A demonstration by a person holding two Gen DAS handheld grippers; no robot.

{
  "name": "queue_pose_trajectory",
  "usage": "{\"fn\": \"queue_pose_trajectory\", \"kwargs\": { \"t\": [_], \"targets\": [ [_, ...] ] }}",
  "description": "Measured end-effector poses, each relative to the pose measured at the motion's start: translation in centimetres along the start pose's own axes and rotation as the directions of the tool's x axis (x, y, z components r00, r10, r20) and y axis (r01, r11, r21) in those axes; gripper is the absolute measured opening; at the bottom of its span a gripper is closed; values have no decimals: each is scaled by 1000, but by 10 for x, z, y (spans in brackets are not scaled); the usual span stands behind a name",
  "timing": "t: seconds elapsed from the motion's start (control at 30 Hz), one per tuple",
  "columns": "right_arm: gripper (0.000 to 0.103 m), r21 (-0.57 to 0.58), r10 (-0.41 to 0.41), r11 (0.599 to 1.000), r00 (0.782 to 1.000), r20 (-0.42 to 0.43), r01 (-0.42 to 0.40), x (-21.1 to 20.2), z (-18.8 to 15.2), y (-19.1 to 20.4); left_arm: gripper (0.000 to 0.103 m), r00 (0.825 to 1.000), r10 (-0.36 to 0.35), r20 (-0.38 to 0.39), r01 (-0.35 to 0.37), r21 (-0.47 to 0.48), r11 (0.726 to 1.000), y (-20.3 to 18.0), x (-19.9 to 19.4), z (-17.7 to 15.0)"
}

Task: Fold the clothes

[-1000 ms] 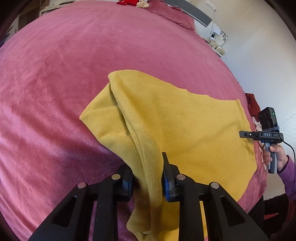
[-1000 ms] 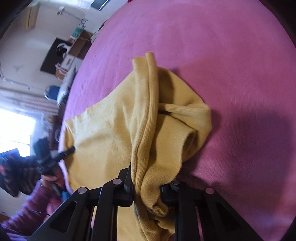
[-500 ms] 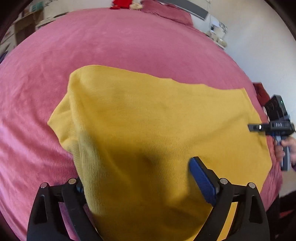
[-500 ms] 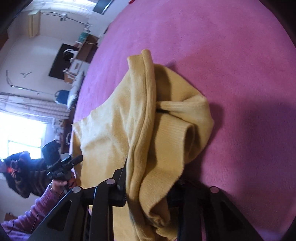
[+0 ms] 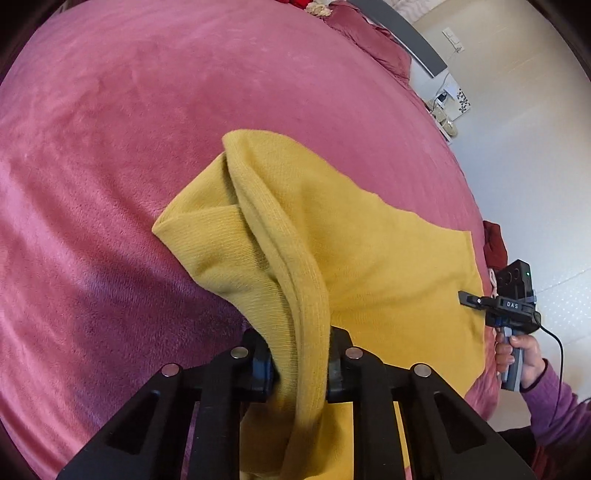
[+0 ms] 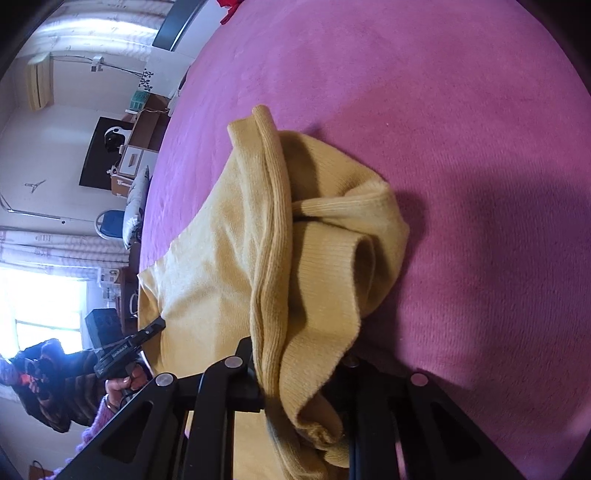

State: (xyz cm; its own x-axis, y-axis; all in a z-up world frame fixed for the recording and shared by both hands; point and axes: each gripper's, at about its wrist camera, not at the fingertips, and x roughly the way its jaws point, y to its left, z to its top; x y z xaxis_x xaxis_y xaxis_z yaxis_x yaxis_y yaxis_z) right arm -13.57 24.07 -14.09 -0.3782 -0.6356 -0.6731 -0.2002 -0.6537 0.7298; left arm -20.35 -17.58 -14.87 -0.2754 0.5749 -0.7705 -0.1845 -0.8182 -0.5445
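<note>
A mustard yellow knit sweater (image 5: 369, 258) lies partly spread on a pink bed cover (image 5: 110, 147). My left gripper (image 5: 299, 354) is shut on a raised ridge of its ribbed edge, which drapes down between the fingers. In the right wrist view the same sweater (image 6: 221, 258) is bunched, with a rolled ribbed cuff or hem (image 6: 343, 236) at the right. My right gripper (image 6: 303, 369) is shut on a thick fold of it. Each view shows the other hand-held gripper at the sweater's far edge (image 5: 513, 306) (image 6: 129, 343).
The bed cover (image 6: 443, 110) stretches wide around the sweater. Pillows (image 5: 369, 33) and a nightstand (image 5: 443, 110) are at the head end. A dark red garment (image 5: 493, 243) lies at the bed's right edge. A blue chair (image 6: 110, 225) and a desk stand beside the bed.
Half a second ago my left gripper stood open over the spread sweater; now it is shut on a raised fold again. The right gripper keeps its hold, and its cloth has barely shifted.
</note>
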Motion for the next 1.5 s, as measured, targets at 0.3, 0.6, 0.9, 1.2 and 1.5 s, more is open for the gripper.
{"fn": "queue_pose_trajectory", "kwargs": {
  "t": [0.3, 0.6, 0.9, 1.2, 1.5],
  "targets": [
    [15, -109, 68, 992, 993, 98, -57, -45, -5, 56, 18, 987, -66, 147, 59, 54, 997, -36, -54, -11],
    [15, -311, 35, 950, 992, 121, 5, -67, 0, 177, 18, 923, -117, 367, 102, 60, 993, -40, -150, -34],
    [15, -527, -15, 850, 1000, 0, 13, 56, 11, 350, 18, 816, 114, 567, -24, -165, 986, 72, -256, -87],
    [15, -659, -100, 751, 978, -185, -48, 306, 0, 470, 19, 704, 452, 548, -135, -521, 843, 244, -273, -125],
    [30, -717, -264, 695, 945, -192, 49, 461, -4, 477, 28, 688, 512, 515, -35, -681, 732, 334, -226, -137]
  ]
}}
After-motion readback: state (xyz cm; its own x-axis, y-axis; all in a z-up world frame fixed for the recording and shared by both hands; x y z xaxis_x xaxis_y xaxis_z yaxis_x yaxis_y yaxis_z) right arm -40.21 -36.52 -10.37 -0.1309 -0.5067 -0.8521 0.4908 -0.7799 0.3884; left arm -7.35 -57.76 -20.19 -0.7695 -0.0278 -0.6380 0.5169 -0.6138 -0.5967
